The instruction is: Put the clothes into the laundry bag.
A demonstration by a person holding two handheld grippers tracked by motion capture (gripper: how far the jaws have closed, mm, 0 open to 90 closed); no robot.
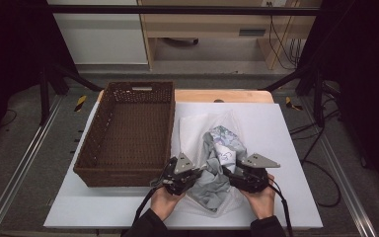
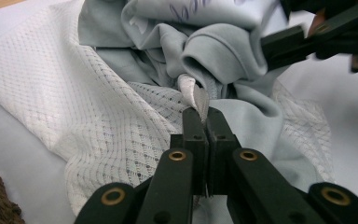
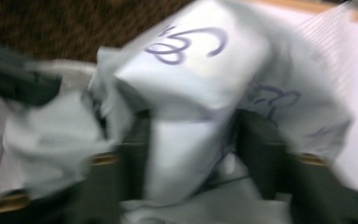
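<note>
White table cover (image 1: 286,148) under everything, brown wicker basket (image 1: 128,133) on its left half. Just right of basket I see white mesh bag (image 1: 192,131) lying flat, grey printed garment (image 1: 217,168) crumpled on top of it. My left gripper (image 2: 201,112) has jaws pressed together, pinching small fold of mesh bag edge beside garment. My right gripper (image 3: 193,140) (view blurred) has jaws partly apart with bunch of garment between them; can't tell whether pads actually press cloth.
</note>
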